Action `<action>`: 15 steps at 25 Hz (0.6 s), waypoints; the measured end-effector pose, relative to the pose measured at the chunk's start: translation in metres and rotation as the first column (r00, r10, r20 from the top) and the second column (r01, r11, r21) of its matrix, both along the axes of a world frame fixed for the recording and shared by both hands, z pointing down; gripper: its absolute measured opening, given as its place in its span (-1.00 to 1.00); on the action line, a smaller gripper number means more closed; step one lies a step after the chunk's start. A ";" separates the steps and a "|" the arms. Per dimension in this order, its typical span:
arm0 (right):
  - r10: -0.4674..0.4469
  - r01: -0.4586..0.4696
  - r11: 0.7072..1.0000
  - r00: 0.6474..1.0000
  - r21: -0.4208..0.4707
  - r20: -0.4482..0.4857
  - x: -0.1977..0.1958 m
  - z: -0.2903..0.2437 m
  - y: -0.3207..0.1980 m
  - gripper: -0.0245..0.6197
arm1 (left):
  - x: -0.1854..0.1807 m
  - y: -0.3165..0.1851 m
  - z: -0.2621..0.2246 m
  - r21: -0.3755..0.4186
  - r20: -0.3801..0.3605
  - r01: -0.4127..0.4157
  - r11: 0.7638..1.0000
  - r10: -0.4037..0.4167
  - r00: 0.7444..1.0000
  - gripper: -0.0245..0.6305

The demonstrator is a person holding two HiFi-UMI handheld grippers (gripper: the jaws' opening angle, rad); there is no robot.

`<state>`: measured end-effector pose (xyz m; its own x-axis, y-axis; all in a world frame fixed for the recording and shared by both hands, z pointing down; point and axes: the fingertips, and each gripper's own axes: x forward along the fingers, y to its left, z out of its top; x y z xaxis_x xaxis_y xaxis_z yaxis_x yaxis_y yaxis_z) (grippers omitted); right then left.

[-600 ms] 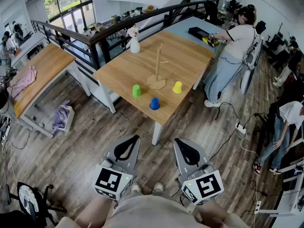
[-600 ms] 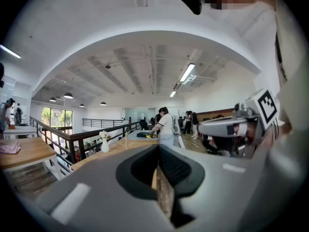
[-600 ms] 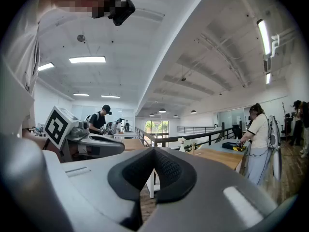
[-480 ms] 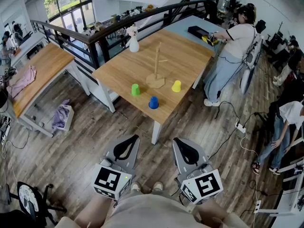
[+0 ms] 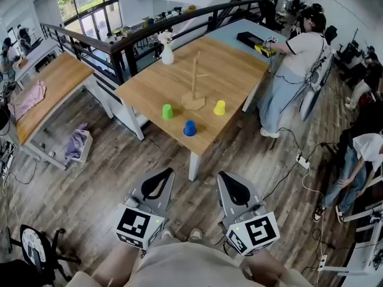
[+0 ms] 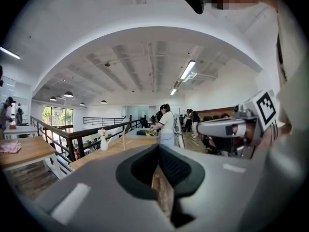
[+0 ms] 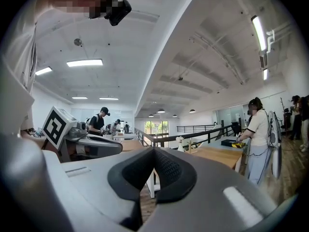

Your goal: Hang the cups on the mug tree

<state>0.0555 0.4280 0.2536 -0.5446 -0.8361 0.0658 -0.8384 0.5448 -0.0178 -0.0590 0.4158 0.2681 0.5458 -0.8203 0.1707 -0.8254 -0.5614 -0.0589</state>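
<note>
Well ahead of both claws, the mug tree [image 5: 193, 92] stands upright on the wooden table [image 5: 233, 70], its long axis running vertically from a round flat base up a slim post. A short peg juts from the post toward 3 o'clock. It is pale, bare wood, and no cup hangs on it.

Three small cups sit on the tabletop around the base, none touching it. The green cup [image 5: 167, 111] is at 8 o'clock, the blue cup [image 5: 190, 128] at 6 o'clock near the table's edge, and the yellow cup [image 5: 219, 107] at 4 o'clock. They are too small to tell whether they stand mouth up or mouth down. A white vase [image 5: 167, 54] stands at the table's far corner, at 11 o'clock from the tree.

The left gripper [image 5: 163, 181] and right gripper [image 5: 232, 187] are held low over the plank floor at 6 o'clock from the table, well apart from it, side by side with their tips aimed toward 12 o'clock. Each has its dark pads pressed together, with nothing between them and nothing touched.
</note>
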 end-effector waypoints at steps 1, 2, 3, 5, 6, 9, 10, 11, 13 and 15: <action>-0.001 0.001 1.000 1.000 -0.001 0.002 0.003 0.001 0.000 -0.92 | 0.002 0.000 0.000 0.001 0.000 0.003 1.000 -0.003 1.000 -0.92; -0.002 0.002 1.000 1.000 -0.002 0.003 0.006 0.002 -0.001 -0.92 | 0.005 0.000 0.001 0.002 0.000 0.005 1.000 -0.005 1.000 -0.92; -0.004 0.004 1.000 1.000 -0.002 0.004 0.008 0.002 -0.001 -0.92 | 0.007 0.000 0.001 0.003 0.000 0.007 1.000 -0.007 1.000 -0.92; -0.008 0.008 1.000 1.000 -0.001 0.005 0.014 0.004 -0.002 -0.92 | 0.013 -0.001 0.003 0.003 0.001 0.011 1.000 -0.011 1.000 -0.92; -0.011 0.011 1.000 1.000 -0.001 0.006 0.018 0.005 -0.002 -0.92 | 0.017 0.000 0.004 0.003 0.002 0.014 1.000 -0.014 1.000 -0.92; -0.020 0.020 1.000 1.000 -0.006 0.009 0.031 0.009 -0.002 -0.92 | 0.029 0.002 0.007 0.003 0.005 0.022 1.000 -0.022 1.000 -0.92; -0.023 0.023 1.000 1.000 -0.006 0.010 0.035 0.010 -0.001 -0.92 | 0.034 0.003 0.007 0.002 0.006 0.025 1.000 -0.025 1.000 -0.92; -0.026 0.026 1.000 1.000 -0.007 0.012 0.040 0.011 -0.001 -0.92 | 0.038 0.004 0.008 0.002 0.008 0.029 1.000 -0.029 1.000 -0.92; -0.031 0.031 0.999 0.999 -0.008 0.016 0.049 0.013 0.000 -0.92 | 0.046 0.005 0.010 0.001 0.011 0.036 0.999 -0.036 0.999 -0.92; -0.036 0.036 0.999 0.999 -0.012 0.019 0.057 0.017 0.001 -0.92 | 0.054 0.006 0.011 0.002 0.014 0.044 0.999 -0.044 0.999 -0.92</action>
<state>0.1128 0.4291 0.2707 -0.5756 -0.8151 0.0656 -0.8177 0.5742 -0.0401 -0.0054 0.4216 0.2794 0.5063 -0.8440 0.1772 -0.8486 -0.5241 -0.0715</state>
